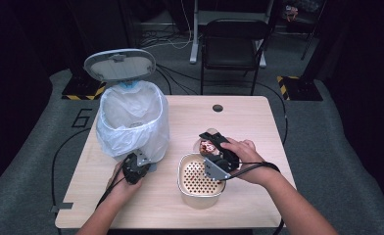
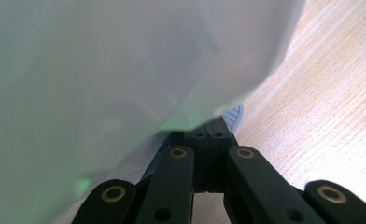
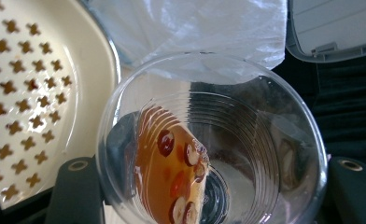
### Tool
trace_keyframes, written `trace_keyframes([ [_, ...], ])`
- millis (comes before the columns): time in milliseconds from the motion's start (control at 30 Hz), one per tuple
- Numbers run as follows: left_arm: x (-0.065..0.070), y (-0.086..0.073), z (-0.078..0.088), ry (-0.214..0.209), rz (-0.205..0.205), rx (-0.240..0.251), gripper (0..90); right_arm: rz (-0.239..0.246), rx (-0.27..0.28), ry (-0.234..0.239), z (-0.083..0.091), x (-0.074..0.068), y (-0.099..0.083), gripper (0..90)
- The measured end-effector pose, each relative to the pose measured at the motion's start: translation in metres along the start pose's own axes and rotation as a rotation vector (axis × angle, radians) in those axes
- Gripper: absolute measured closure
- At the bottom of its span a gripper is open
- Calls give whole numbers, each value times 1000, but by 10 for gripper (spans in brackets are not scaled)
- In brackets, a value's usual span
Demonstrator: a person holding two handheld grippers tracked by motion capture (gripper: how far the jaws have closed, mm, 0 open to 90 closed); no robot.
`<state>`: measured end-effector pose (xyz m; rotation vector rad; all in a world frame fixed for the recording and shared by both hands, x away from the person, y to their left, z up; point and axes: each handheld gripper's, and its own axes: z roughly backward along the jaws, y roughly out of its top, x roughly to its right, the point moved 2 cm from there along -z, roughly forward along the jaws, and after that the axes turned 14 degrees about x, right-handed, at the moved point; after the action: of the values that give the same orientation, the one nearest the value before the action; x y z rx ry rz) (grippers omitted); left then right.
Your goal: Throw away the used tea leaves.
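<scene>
The right gripper (image 1: 210, 144) grasps a clear plastic cup (image 3: 209, 140) of amber liquid, tilted. It's thin and crushable, so hold mid-wall gently. The left gripper (image 1: 133, 169), fingers clenched, rests at the bin bag (image 1: 131, 117).

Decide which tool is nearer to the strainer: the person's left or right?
Right. The right tool, holding a clear cup, hangs just over the strainer's far rim; the left tool sits apart, at the bin's base.

A black chair (image 1: 234, 41) stands beyond the wooden table (image 1: 258, 122)
</scene>
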<state>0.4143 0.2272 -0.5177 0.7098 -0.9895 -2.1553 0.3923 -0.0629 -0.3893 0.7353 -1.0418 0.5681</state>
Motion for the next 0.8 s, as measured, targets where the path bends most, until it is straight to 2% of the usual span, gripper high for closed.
trace_keyframes([
  [33, -1, 0, 0, 1, -11, 3, 900, 29, -3, -7, 1, -1, 1, 340],
  [67, -1, 0, 0, -2, -16, 2, 900, 35, -14, 4, 0, -4, 1, 340],
  [167, -1, 0, 0, -1, -17, 4, 900, 72, -28, 20, 0, -9, 1, 340],
  [300, -1, 1, 0, -4, -22, 10, 900, 146, -52, 28, -1, -14, 1, 340],
  [367, -1, 1, 0, -7, -15, 8, 900, 214, -74, 42, -2, -18, 2, 341],
  [533, -1, 0, 0, -14, 0, 8, 900, 324, -100, 48, -4, -25, 5, 340],
  [600, 0, 0, -1, -9, 5, 12, 900, 383, -112, 48, -4, -28, 6, 340],
  [633, 0, 0, 0, -9, 11, 6, 900, 393, -119, 60, -3, -29, 7, 340],
  [700, 1, 0, -1, -3, 12, 10, 900, 508, -142, 52, -3, -31, 9, 341],
  [800, 0, 0, 0, -2, -2, -1, 900, 576, -155, 44, -2, -36, 12, 342],
])
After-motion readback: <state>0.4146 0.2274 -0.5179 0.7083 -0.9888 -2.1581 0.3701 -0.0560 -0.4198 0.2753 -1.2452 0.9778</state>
